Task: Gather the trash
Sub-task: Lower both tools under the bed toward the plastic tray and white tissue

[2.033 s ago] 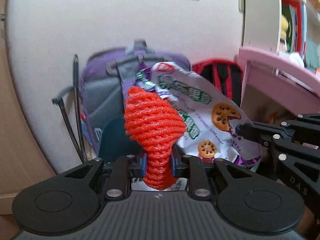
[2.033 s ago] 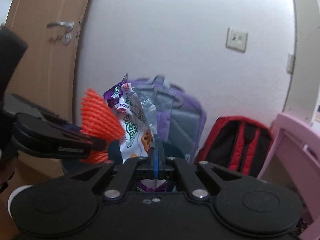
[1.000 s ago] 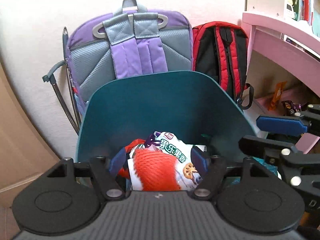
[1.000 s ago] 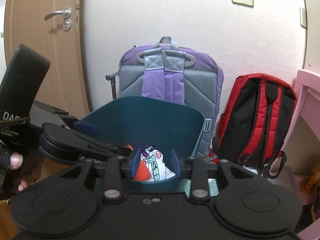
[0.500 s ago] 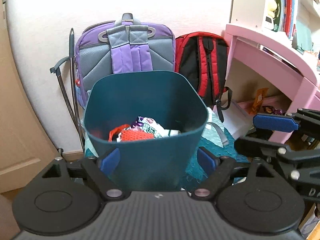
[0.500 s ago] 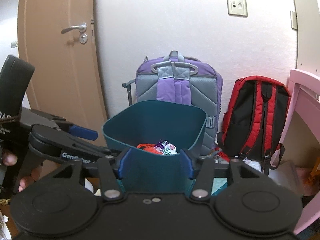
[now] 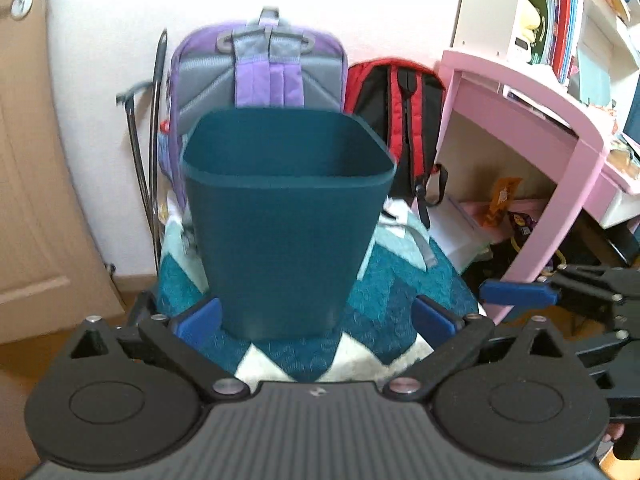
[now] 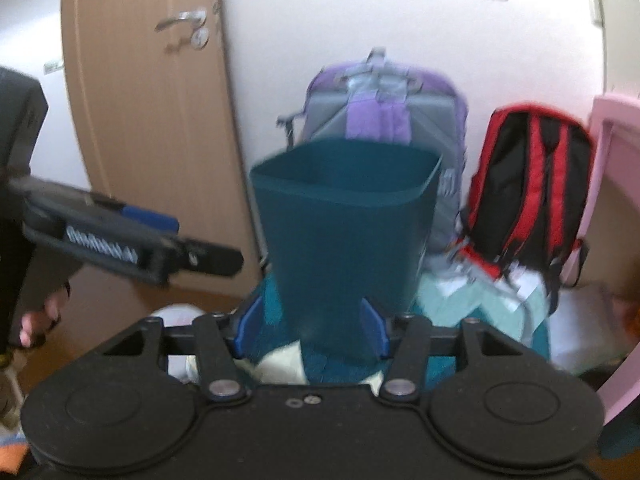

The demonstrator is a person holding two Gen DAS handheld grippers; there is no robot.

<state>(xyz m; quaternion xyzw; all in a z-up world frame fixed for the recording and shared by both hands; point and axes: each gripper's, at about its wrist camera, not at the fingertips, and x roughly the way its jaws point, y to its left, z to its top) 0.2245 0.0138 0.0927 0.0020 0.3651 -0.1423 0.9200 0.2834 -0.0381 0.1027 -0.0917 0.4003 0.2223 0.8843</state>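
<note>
In the left wrist view, the dark teal plastic waste bin (image 7: 286,216) stood upright on a teal-and-white patterned rug (image 7: 404,280), its mouth upward, tapering downward; its inside was hidden by the near wall. The left gripper (image 7: 316,316) was spread wide, empty, before the bin's base. A purple-and-grey backpack (image 7: 260,72) leaned behind the bin.

The right wrist view was blurred. The bin (image 8: 344,220) stood upright there too, contents hidden. The right gripper (image 8: 312,328) was parted, holding nothing.
</note>
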